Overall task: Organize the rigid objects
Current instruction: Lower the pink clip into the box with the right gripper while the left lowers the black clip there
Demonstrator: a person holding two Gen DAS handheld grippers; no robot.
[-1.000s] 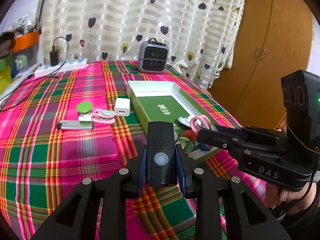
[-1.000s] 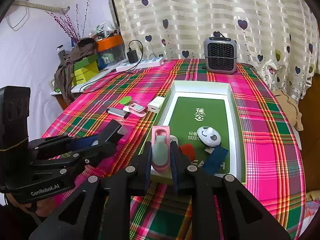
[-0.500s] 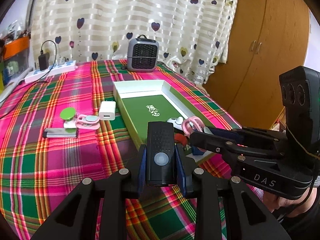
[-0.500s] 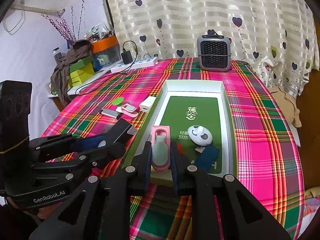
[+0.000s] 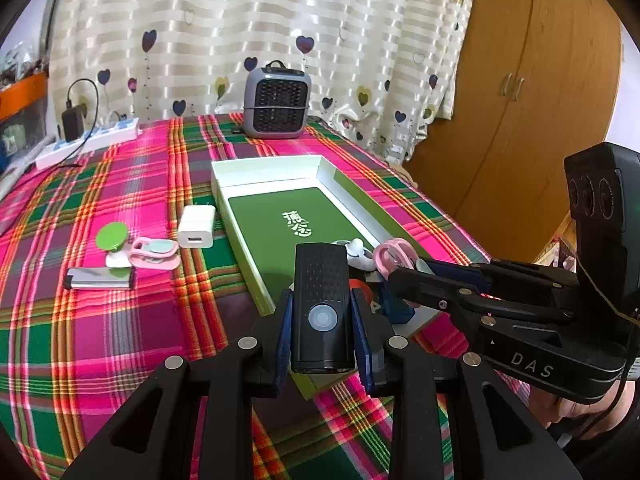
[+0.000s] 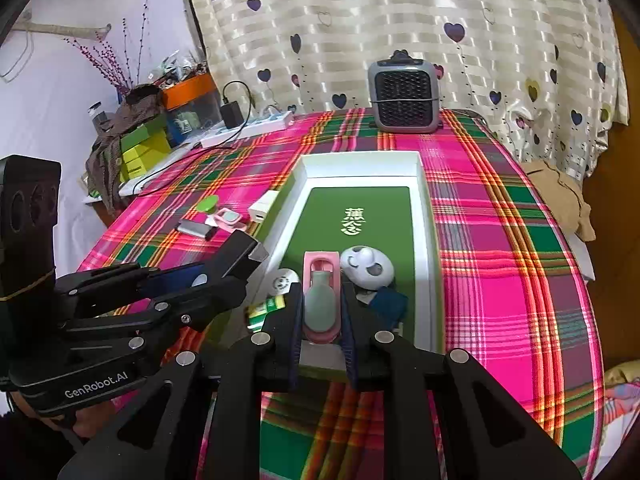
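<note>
My left gripper (image 5: 322,312) is shut on a black doorbell-like device (image 5: 321,304) and holds it over the near end of the white tray with a green floor (image 5: 272,216). My right gripper (image 6: 322,312) is shut on a pink clip with a grey-green pad (image 6: 321,296), also over the tray's near end (image 6: 424,208). In the tray lie a white panda-faced object (image 6: 368,266), a dark blue block (image 6: 388,302) and a white round disc (image 6: 283,280). The right gripper also shows in the left wrist view (image 5: 404,268).
On the plaid cloth left of the tray lie a white charger (image 5: 197,226), a second pink clip (image 5: 154,254), a green disc (image 5: 112,236) and a silver-black stick (image 5: 100,278). A grey heater (image 5: 277,104) and a power strip (image 5: 88,146) stand at the back.
Both grippers have moved toward and over the tray's near end, each still holding its object. The objects on the cloth have not moved.
</note>
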